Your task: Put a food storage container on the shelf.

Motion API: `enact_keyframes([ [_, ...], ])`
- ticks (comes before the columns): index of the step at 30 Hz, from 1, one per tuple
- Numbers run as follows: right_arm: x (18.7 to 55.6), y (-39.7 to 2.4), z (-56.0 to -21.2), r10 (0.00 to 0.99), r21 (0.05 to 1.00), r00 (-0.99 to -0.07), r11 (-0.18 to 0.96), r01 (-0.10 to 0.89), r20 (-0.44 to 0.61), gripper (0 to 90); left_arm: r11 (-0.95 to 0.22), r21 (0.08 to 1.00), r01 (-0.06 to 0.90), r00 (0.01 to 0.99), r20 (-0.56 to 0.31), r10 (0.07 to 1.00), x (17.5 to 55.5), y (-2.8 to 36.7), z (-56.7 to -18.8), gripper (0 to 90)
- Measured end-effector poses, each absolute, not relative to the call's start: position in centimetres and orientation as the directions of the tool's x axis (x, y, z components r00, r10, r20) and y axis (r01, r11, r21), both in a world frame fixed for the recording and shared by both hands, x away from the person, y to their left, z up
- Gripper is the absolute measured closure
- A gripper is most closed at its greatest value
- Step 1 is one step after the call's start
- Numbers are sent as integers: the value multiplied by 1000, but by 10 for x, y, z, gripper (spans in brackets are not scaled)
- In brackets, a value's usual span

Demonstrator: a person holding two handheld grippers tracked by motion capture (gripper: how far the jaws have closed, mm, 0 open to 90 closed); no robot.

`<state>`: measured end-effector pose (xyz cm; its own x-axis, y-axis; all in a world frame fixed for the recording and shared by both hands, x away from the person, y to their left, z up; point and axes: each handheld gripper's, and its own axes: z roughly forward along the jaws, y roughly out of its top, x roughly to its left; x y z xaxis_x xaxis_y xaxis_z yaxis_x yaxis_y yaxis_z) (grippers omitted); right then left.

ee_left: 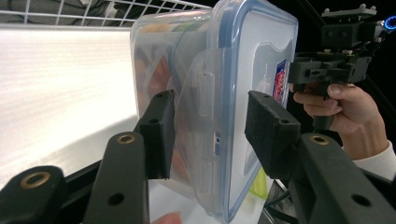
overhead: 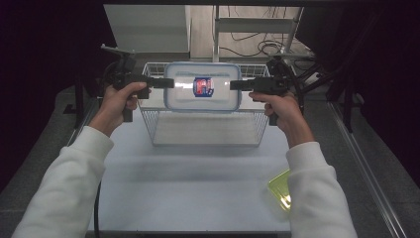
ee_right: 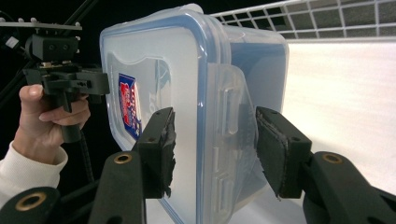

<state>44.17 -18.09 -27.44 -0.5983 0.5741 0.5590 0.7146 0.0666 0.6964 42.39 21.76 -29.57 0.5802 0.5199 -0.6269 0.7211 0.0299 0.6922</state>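
A clear plastic food container (overhead: 183, 96) with a blue-rimmed lid and a red and blue sticker hangs level above a white wire basket (overhead: 205, 144). My left gripper (overhead: 168, 83) is shut on its left end and my right gripper (overhead: 235, 84) on its right end. In the left gripper view the container (ee_left: 219, 74) stands between the jaws of my left gripper (ee_left: 210, 135), with one pad on the base and one on the lid, over the side clip. Orange contents show through the wall. In the right gripper view my right gripper (ee_right: 212, 149) clamps the container (ee_right: 187, 84) the same way.
The basket sits at the back of the white table (overhead: 188, 188). A yellow-green lid or box (overhead: 281, 191) lies at the front right, beside the right sleeve. Black stands and cables flank the table at the far corners. The table top in front of the basket is bare.
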Motion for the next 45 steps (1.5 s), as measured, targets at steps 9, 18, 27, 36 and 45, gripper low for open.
enact_keyframes([
  [9, 469, -178, -279, 591, 680, -574, 58, 731, 567, 493, 65, 672, 738, 553, -657, 512, 451, 220, -307, 533],
  [18, 490, -180, -296, 584, 639, -519, 2, 769, 624, 487, 113, 630, 768, 507, -706, 494, 470, 219, -322, 539],
  [27, 503, -179, -306, 576, 560, -396, -132, 818, 715, 483, 174, 559, 810, 423, -765, 486, 482, 220, -330, 522],
  [36, 510, -177, -316, 576, 502, -300, -229, 834, 760, 475, 204, 544, 814, 387, -769, 508, 488, 216, -335, 471],
  [45, 504, -174, -316, 597, 535, -310, -244, 809, 740, 315, 205, 608, 767, 414, -713, 566, 482, 210, -332, 336],
])
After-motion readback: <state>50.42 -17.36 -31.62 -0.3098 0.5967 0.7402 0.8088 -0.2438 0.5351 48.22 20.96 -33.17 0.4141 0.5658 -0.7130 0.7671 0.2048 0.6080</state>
